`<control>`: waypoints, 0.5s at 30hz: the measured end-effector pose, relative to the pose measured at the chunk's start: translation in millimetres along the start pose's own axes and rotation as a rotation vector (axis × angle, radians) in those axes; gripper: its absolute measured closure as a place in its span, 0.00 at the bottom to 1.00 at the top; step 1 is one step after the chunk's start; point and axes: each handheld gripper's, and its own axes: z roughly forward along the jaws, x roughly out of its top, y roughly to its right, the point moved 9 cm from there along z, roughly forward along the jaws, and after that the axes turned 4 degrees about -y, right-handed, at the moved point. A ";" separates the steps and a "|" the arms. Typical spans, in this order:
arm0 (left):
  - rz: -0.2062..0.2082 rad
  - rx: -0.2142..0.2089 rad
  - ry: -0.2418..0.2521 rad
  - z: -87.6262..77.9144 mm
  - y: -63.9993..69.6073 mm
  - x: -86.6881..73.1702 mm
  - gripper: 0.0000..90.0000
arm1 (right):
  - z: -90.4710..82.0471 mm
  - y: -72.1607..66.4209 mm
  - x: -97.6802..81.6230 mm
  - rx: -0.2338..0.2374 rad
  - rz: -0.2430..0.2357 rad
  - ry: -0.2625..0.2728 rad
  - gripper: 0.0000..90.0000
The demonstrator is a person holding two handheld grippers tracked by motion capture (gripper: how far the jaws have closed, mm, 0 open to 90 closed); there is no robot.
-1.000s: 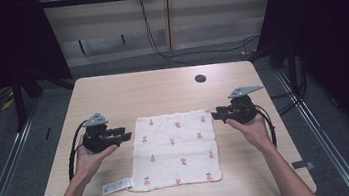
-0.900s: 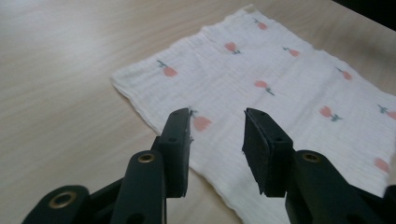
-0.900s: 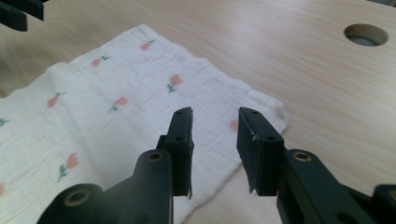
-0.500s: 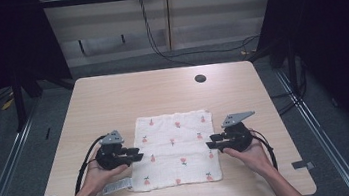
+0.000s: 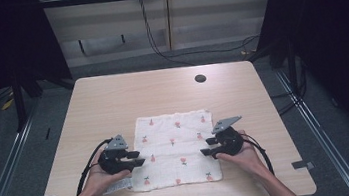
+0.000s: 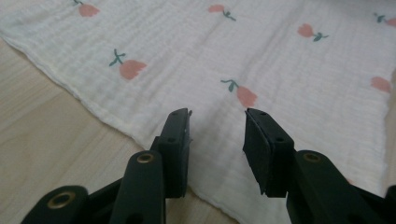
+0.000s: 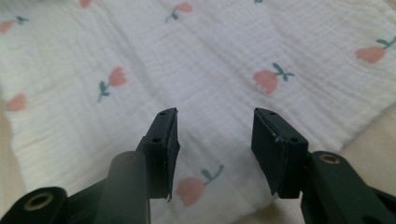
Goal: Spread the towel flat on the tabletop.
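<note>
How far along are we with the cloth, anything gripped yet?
Nothing gripped yet. The floral cloth lies flat and unfolded on the table. In hand: the left gripper and right gripper sit at its left and right edges near the front, jaws open over the fabric in both gripper views. Left: closing on the cloth and whatever follows, probably a fold.

**Open jaws over the cloth's edge**

Left gripper (image 6: 217, 128) held low, jaws spread with a clear gap between them, nothing clamped. Beneath and ahead of the jaws, a white crinkled cloth (image 6: 261, 51) printed with small pink flowers on green stems, lying flat. One flower (image 6: 240, 93) just beyond the gap, nearer the right jaw; another (image 6: 128, 66) farther off ahead of the left jaw. Hemmed edge of the cloth (image 6: 112, 119) running slantwise, passing under the left jaw. Bare light wooden table (image 6: 51, 144) to the left of that edge.
</note>
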 end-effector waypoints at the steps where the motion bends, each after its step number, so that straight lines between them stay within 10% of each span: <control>1: 0.005 -0.007 -0.020 3.1 1.8 -2.6 0.67 | 1.1 1.8 -2.2 -0.032 -0.008 -0.018 0.59; 9: 0.036 -0.005 -0.039 2.4 9.4 -7.7 0.97 | 0.7 -0.2 -8.8 -0.043 -0.005 -0.041 0.90; 15: 0.017 -0.051 -0.041 -0.1 17.2 -11.2 0.99 | -1.2 -4.2 -12.0 -0.003 0.003 -0.042 0.97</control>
